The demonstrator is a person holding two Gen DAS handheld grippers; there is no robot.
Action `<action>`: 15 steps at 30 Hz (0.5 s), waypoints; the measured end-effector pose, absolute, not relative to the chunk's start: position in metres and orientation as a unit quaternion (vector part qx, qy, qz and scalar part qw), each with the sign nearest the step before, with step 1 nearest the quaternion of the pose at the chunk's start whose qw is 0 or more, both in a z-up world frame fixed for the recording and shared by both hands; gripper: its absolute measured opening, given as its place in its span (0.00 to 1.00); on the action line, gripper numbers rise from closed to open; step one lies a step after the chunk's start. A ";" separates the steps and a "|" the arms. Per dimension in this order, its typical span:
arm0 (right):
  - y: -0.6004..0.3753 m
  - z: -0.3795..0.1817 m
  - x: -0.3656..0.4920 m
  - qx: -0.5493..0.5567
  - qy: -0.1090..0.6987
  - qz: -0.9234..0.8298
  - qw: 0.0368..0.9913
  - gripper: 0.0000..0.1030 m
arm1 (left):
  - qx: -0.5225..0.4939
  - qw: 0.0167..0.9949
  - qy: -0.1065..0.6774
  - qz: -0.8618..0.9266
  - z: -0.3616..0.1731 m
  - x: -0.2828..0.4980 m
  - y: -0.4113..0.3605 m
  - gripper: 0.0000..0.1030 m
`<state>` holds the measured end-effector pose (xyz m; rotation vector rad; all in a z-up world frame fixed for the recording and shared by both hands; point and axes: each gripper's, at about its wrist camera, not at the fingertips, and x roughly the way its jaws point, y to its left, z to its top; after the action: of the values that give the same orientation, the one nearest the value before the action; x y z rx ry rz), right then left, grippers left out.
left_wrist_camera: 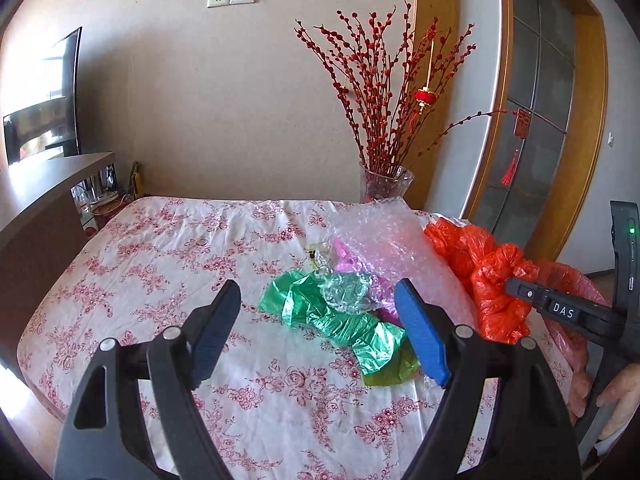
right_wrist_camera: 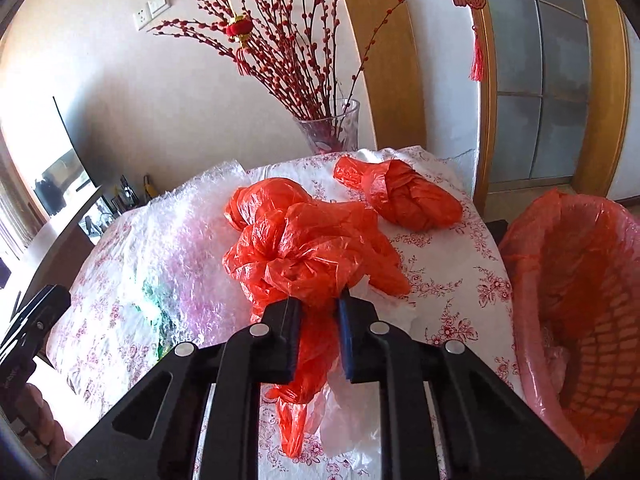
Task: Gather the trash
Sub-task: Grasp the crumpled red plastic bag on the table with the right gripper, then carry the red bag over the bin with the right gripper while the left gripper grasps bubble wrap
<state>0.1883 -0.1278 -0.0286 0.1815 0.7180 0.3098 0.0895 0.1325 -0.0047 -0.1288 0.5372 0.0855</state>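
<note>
My right gripper (right_wrist_camera: 320, 320) is shut on a crumpled orange plastic bag (right_wrist_camera: 308, 256) lying on the floral tablecloth (right_wrist_camera: 440, 264); the bag's tail hangs down between the pads. A second orange bag (right_wrist_camera: 404, 196) lies farther back. The same gripped orange bag (left_wrist_camera: 488, 280) shows at the right of the left wrist view, with the right gripper's fingers (left_wrist_camera: 532, 294) on it. My left gripper (left_wrist_camera: 320, 332) stands open above a crumpled green bag (left_wrist_camera: 344, 320). Beside the green bag lie clear crinkled wrap (left_wrist_camera: 348, 290), pink film (left_wrist_camera: 348, 258) and bubble wrap (left_wrist_camera: 384, 232).
A pink basket lined with an orange bag (right_wrist_camera: 580, 300) stands off the table's right edge. A glass vase of red branches (right_wrist_camera: 332, 128) sits at the table's far edge. A dark cabinet (left_wrist_camera: 44, 200) with a TV stands at left. A white bag (right_wrist_camera: 344, 412) lies under the right gripper.
</note>
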 end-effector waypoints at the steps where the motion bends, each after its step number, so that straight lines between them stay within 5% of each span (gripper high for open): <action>1: -0.131 -0.024 0.185 0.091 0.343 0.149 0.923 0.16 | -0.064 0.961 0.265 0.037 -0.003 0.091 0.131 0.76; 15: -0.172 -0.005 0.160 0.102 0.310 0.100 0.940 0.16 | -0.038 0.948 0.315 -0.009 -0.016 0.148 0.074 0.72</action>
<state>0.1600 -0.1722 -0.0049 0.2075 0.6317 0.2037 0.1483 0.0744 -0.0164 -0.0766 0.6417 -0.0191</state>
